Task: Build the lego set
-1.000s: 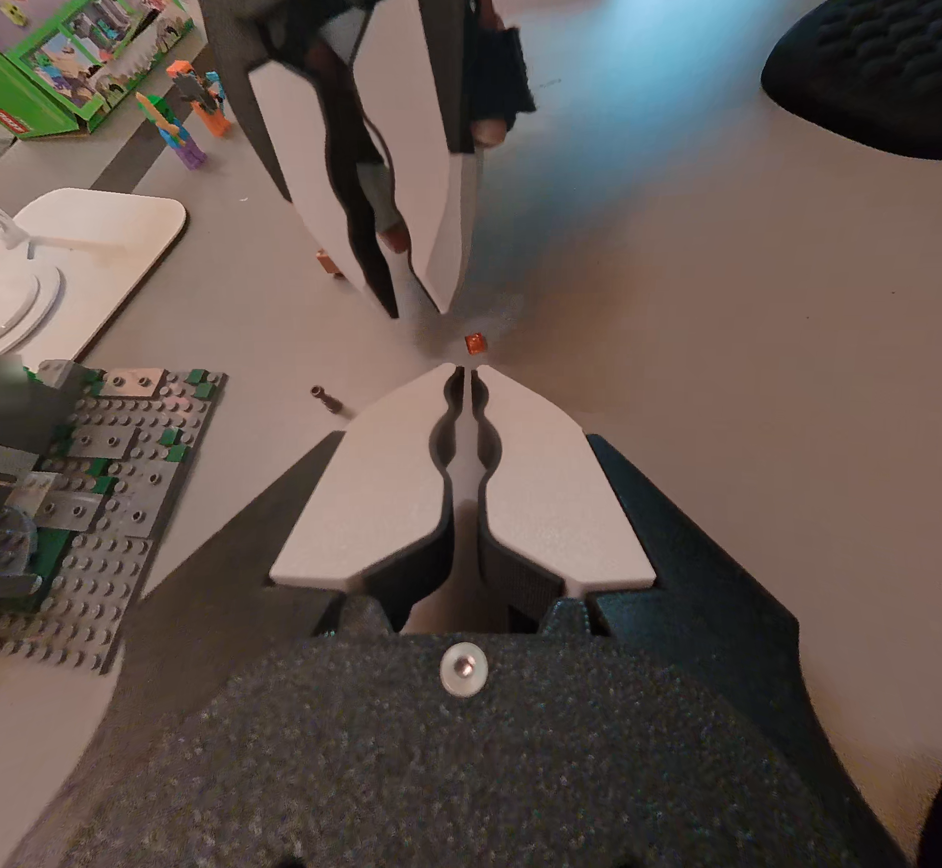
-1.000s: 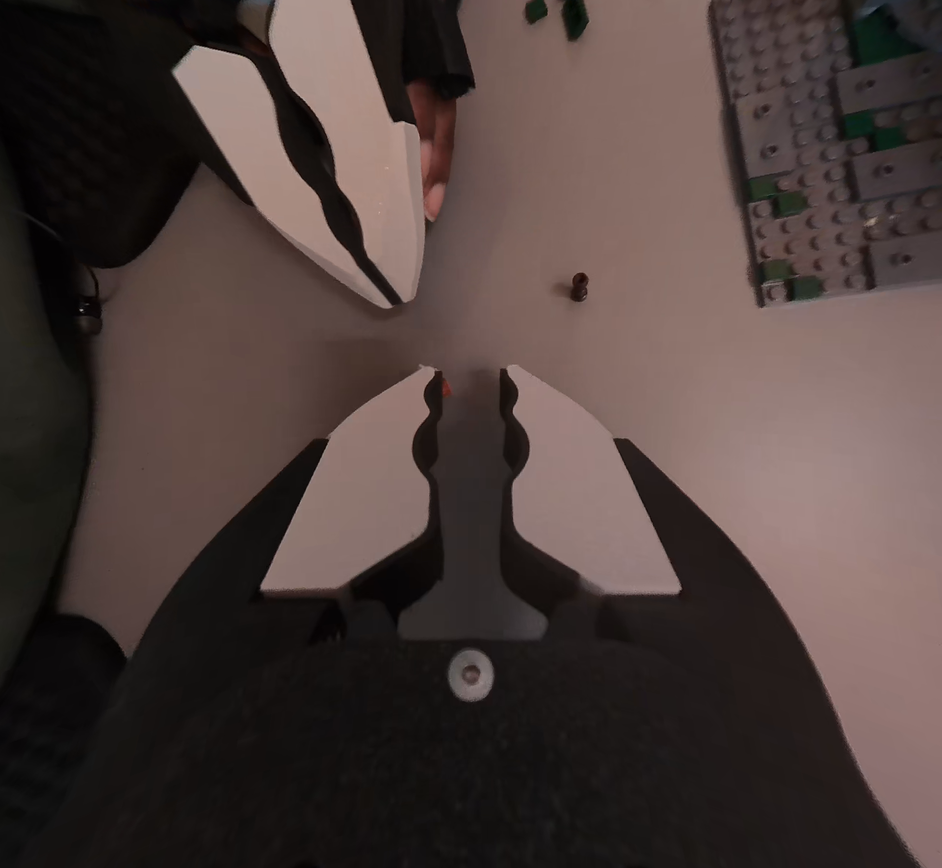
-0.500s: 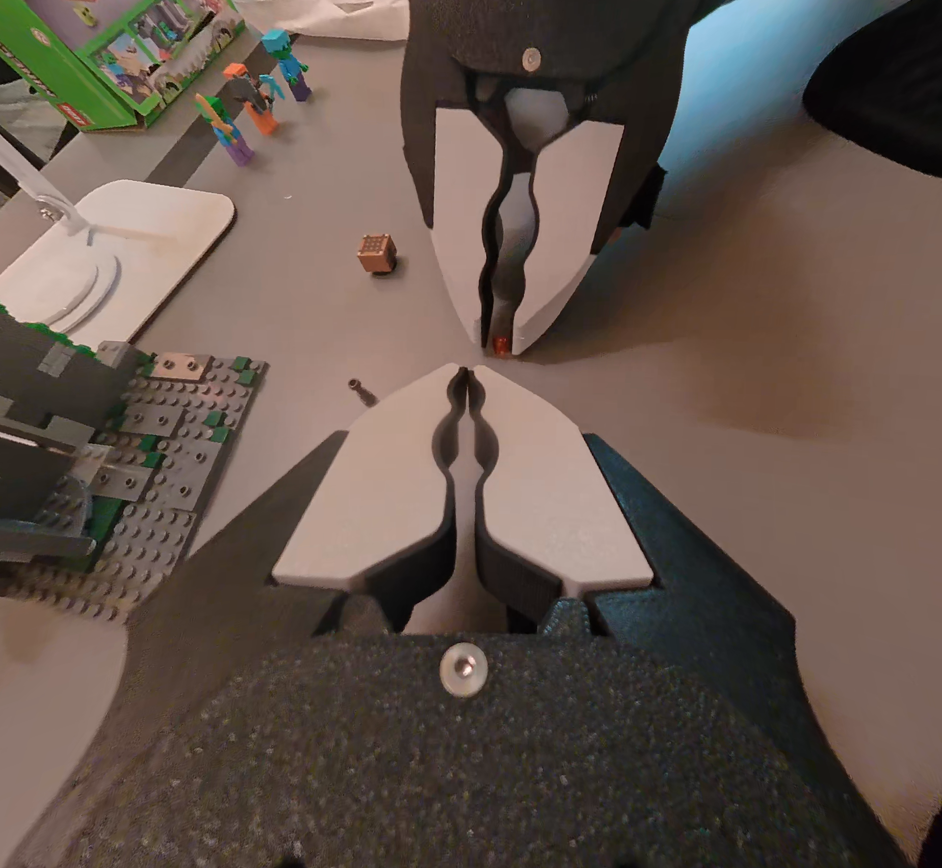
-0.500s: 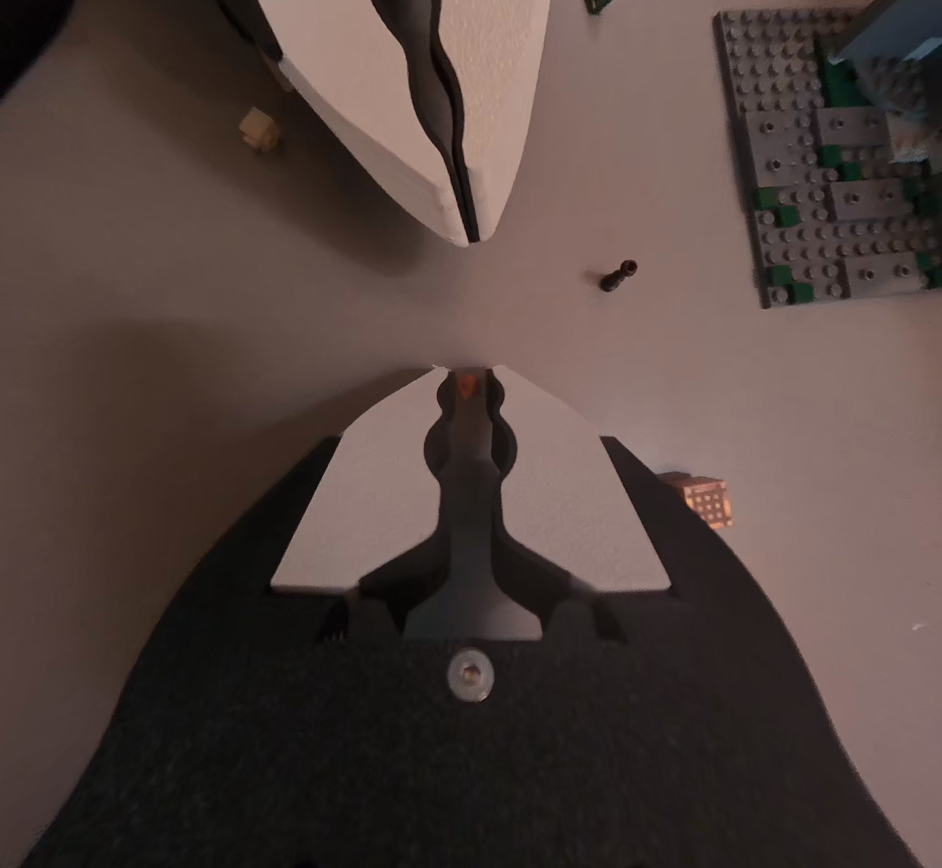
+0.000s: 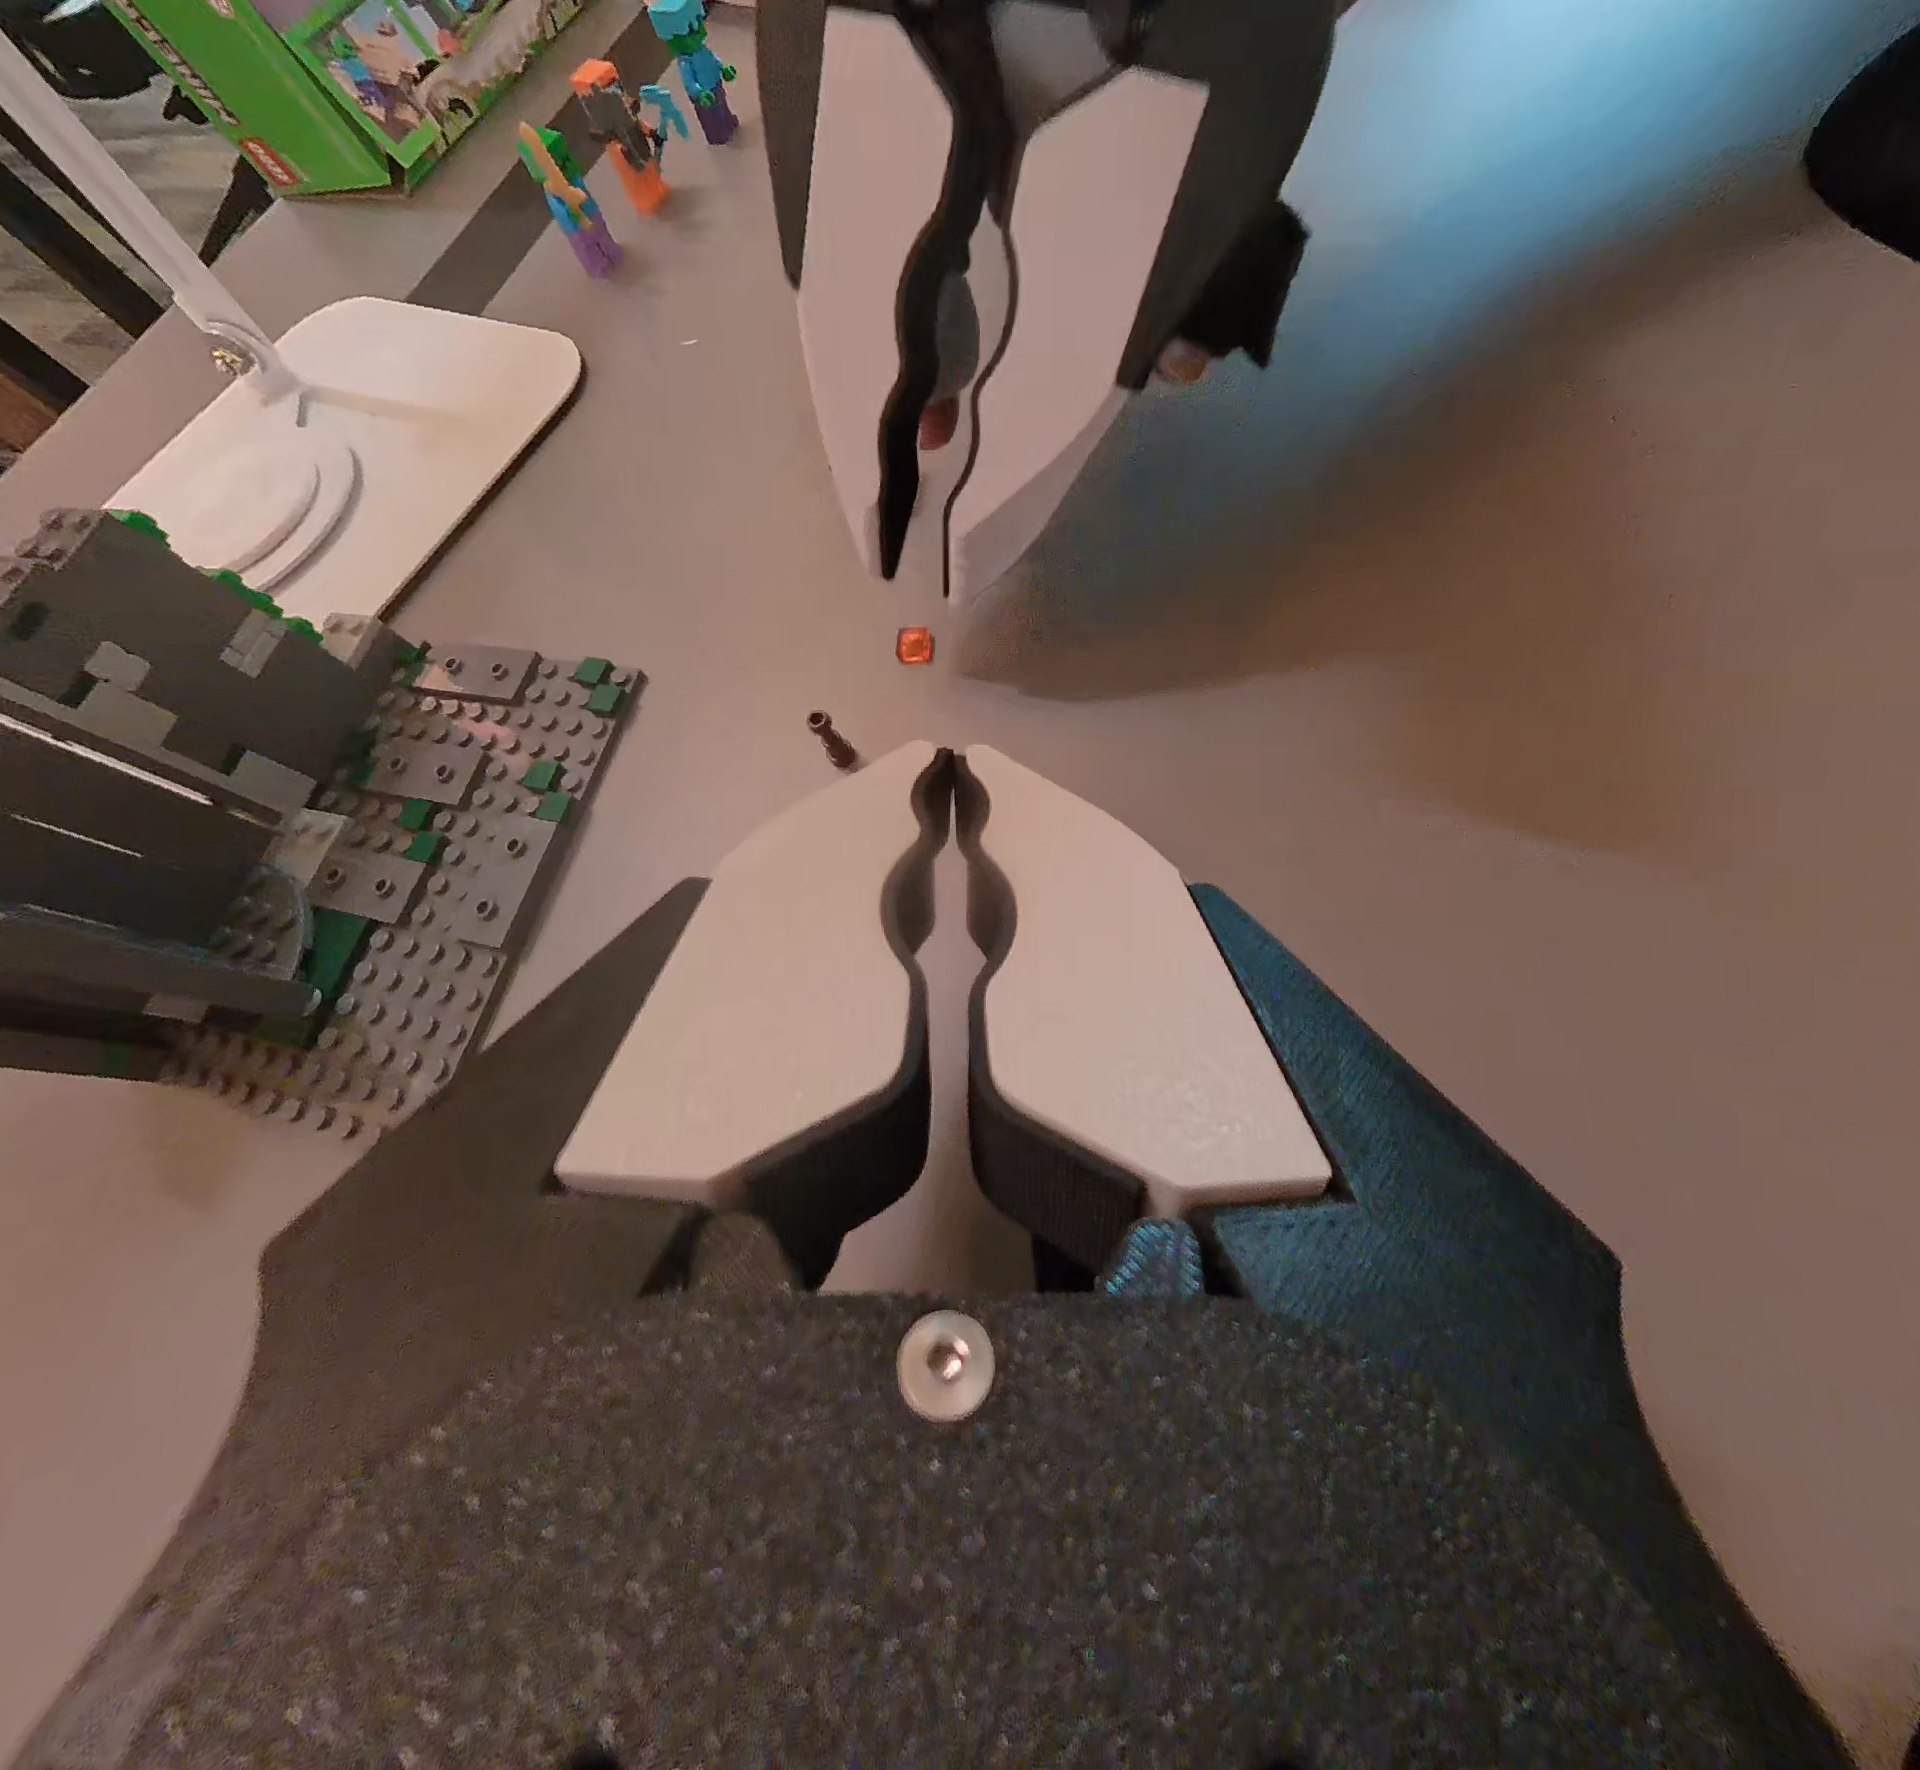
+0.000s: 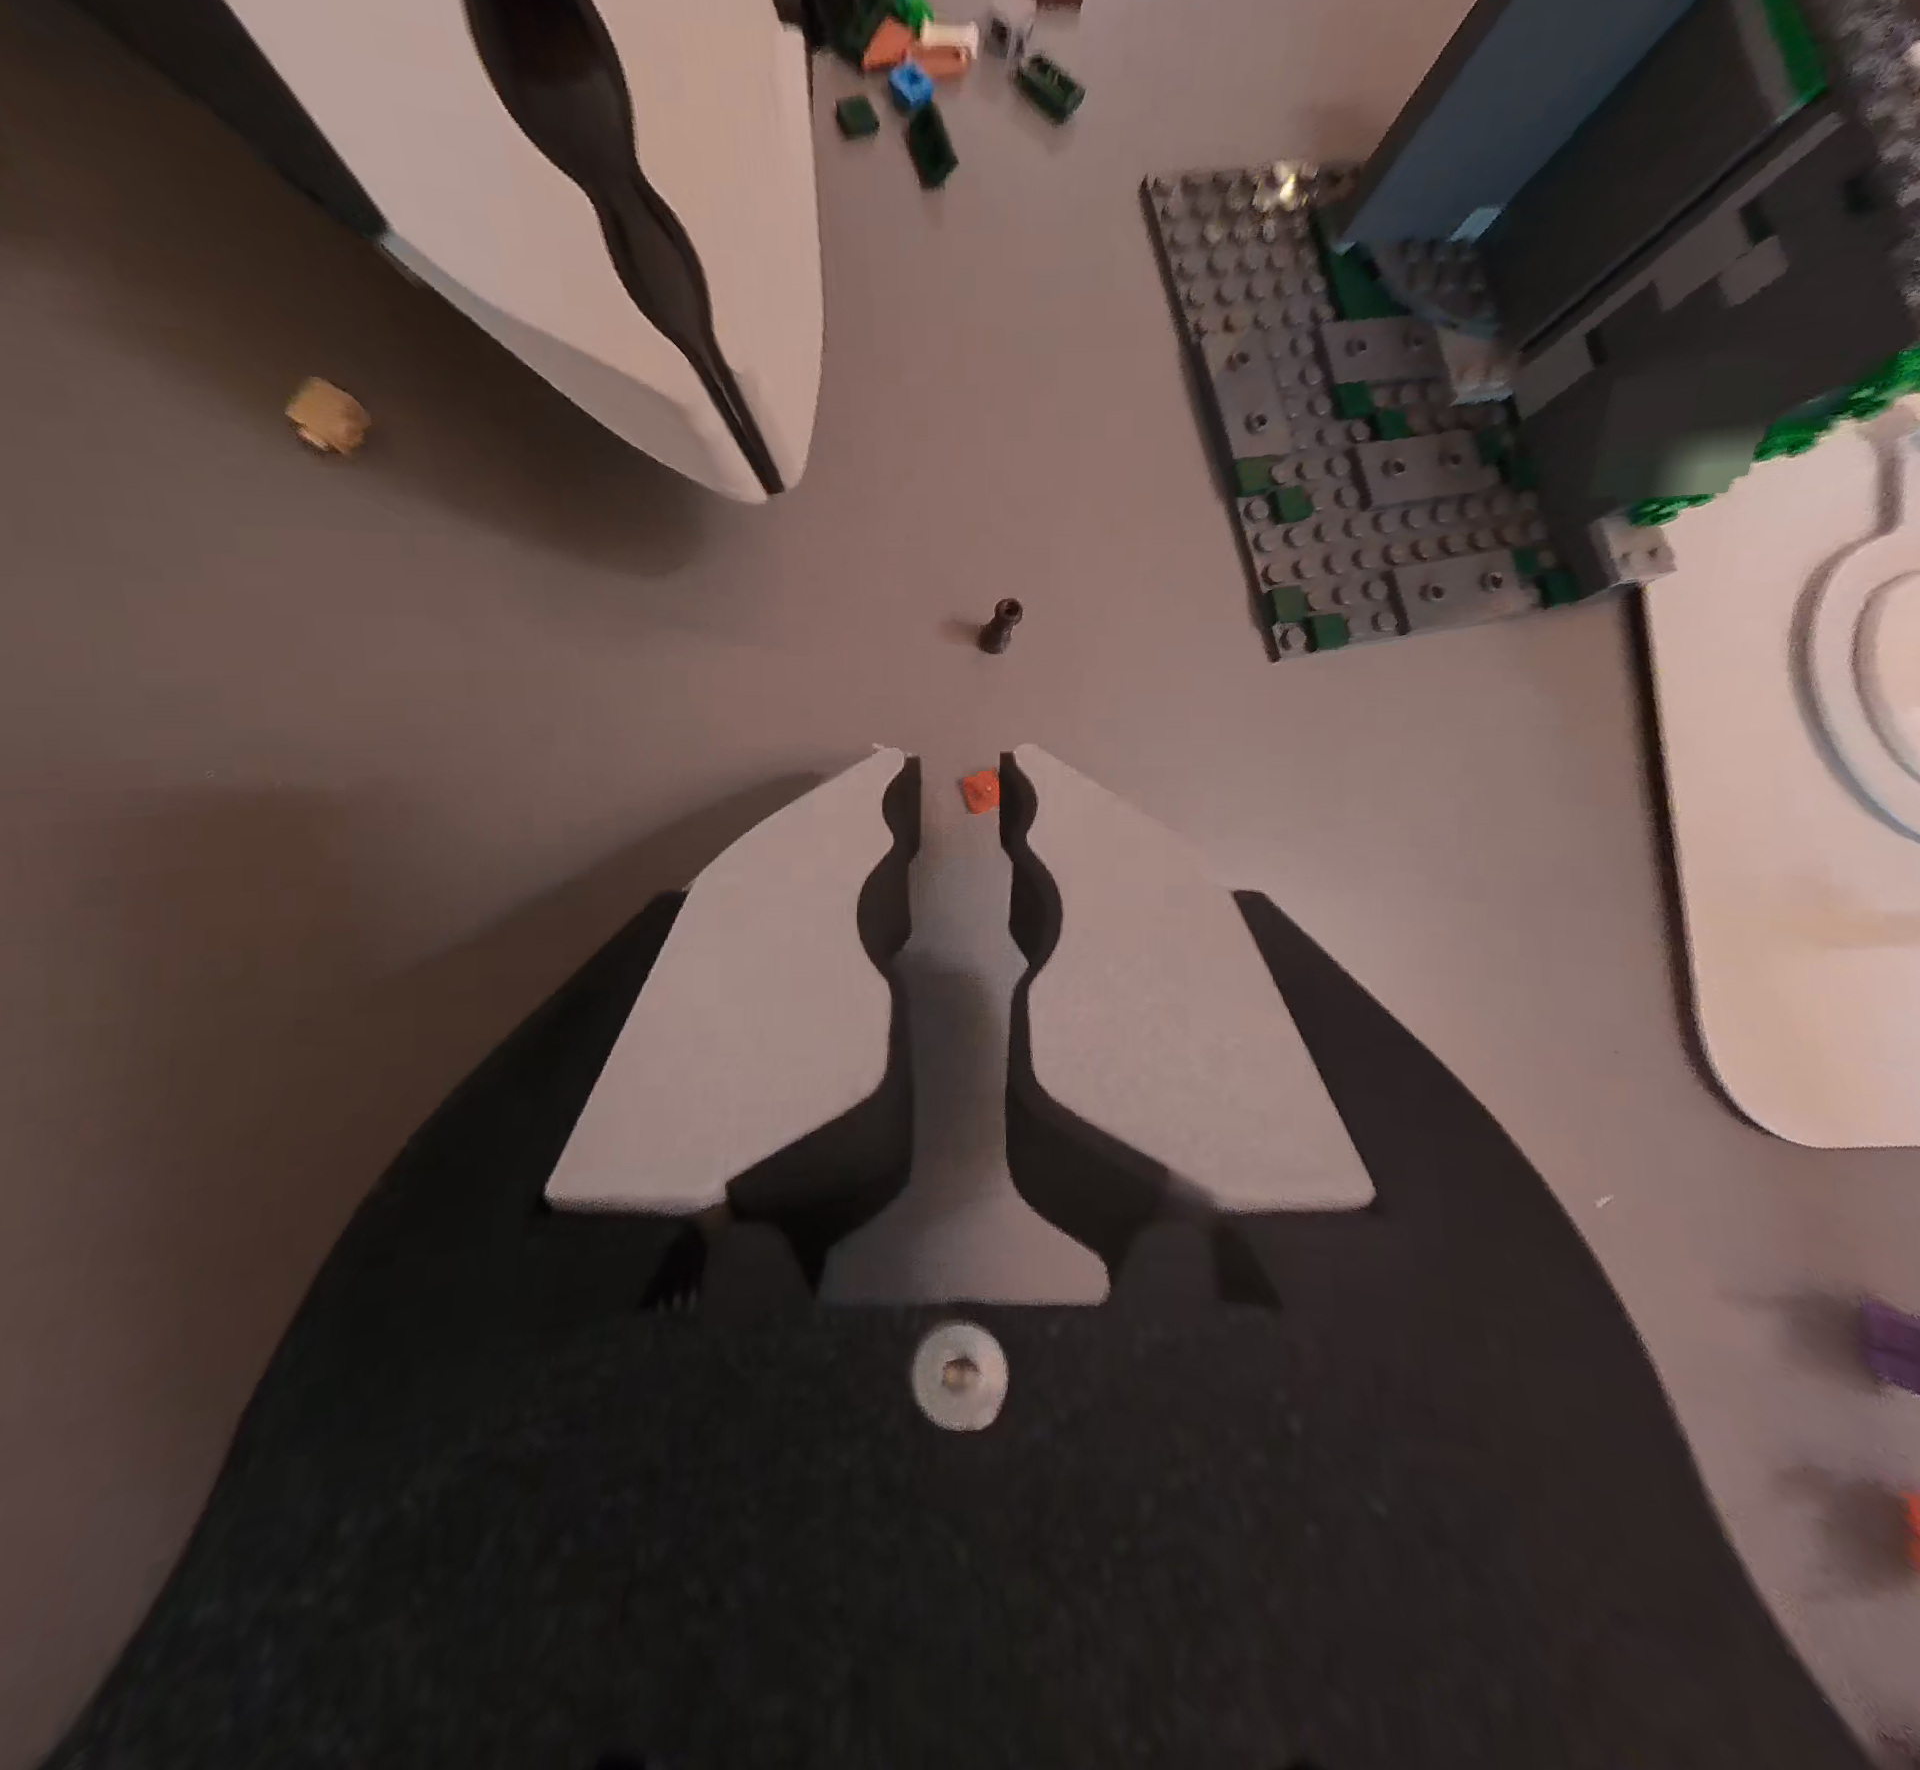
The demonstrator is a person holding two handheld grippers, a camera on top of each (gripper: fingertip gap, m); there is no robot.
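Note:
A tiny orange piece (image 5: 916, 646) lies on the grey table, just below the tips of my right gripper (image 5: 916, 582). In the right wrist view the orange piece (image 6: 980, 791) sits between the slightly parted fingers of the right gripper (image 6: 961, 762), close to the right finger. My left gripper (image 5: 948, 756) is shut and empty, a little short of the piece; it also shows in the right wrist view (image 6: 774, 484). A small dark pin (image 5: 831, 738) lies beside it. The grey baseplate (image 5: 457, 889) with the dark build stands to the left.
A white lamp base (image 5: 343, 432), three minifigures (image 5: 623, 131) and a green box (image 5: 312, 27) stand at the far left. In the right wrist view there are several loose bricks (image 6: 935, 58), a tan piece (image 6: 327, 414), the dark pin (image 6: 1000, 624) and the baseplate (image 6: 1351, 473). Tip to tip, the grippers are about 5 centimeters apart.
The right gripper's jaws have parted and lifted; the orange piece held between its tips half a second ago now lies on the table. The left gripper stays shut.

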